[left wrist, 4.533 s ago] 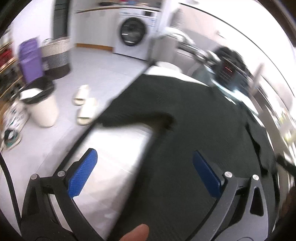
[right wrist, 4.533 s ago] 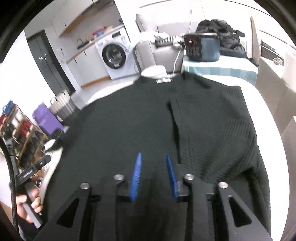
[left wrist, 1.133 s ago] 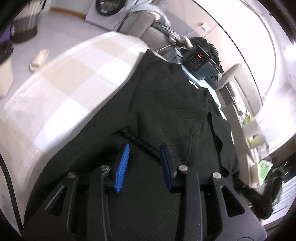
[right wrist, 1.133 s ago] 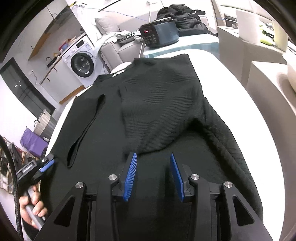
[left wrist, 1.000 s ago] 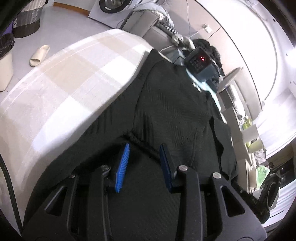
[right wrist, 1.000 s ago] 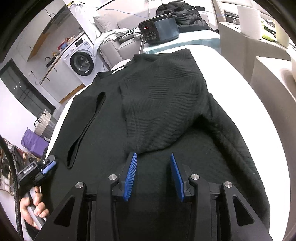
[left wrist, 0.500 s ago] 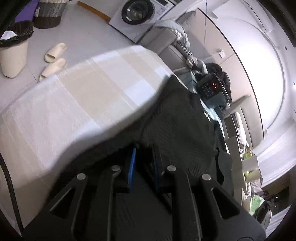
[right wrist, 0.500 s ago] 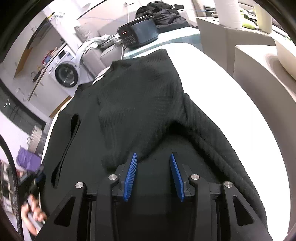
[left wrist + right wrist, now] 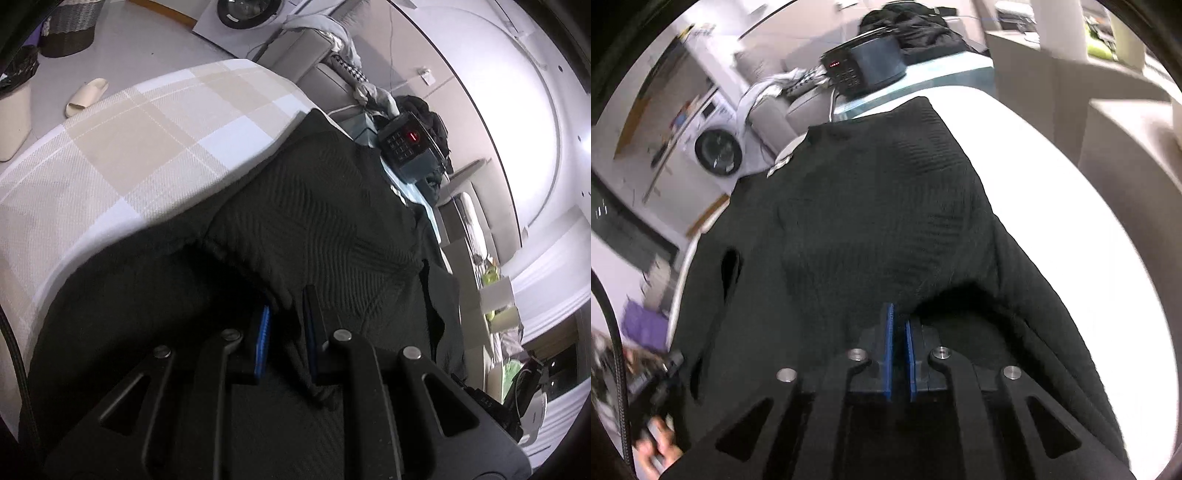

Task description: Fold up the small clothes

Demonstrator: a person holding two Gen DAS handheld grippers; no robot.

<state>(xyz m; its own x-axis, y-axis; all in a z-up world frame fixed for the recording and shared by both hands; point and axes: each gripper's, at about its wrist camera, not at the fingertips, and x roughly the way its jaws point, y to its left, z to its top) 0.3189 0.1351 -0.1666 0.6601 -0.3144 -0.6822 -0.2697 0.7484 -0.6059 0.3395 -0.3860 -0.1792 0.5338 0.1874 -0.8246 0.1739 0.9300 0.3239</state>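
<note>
Behind our work surface the room spreads out: a washing machine (image 9: pixel 718 151) at the left of the right wrist view, a couch heaped with laundry, and a dark cooker (image 9: pixel 408 147) with a red display at the upper centre of the left wrist view. Our checked tablecloth (image 9: pixel 122 147) fills the left half of that frame.

Across it lies the black sweater (image 9: pixel 879 206), filling the middle of both frames, collar toward the top. We judge the fold about midway: both sleeves look laid in over the body, and the hem end at the bottom of the frames is not yet turned up toward the collar.

Our left gripper (image 9: pixel 286 325) is clenched on a bunched sleeve edge at lower centre. Our right gripper (image 9: pixel 899 350) has its blue pads pressed nearly together on the folded cloth edge at lower centre.

Nothing sits on the sweater. Boxes at the right edge and a slipper (image 9: pixel 86 96) on the floor stay well apart from it.
</note>
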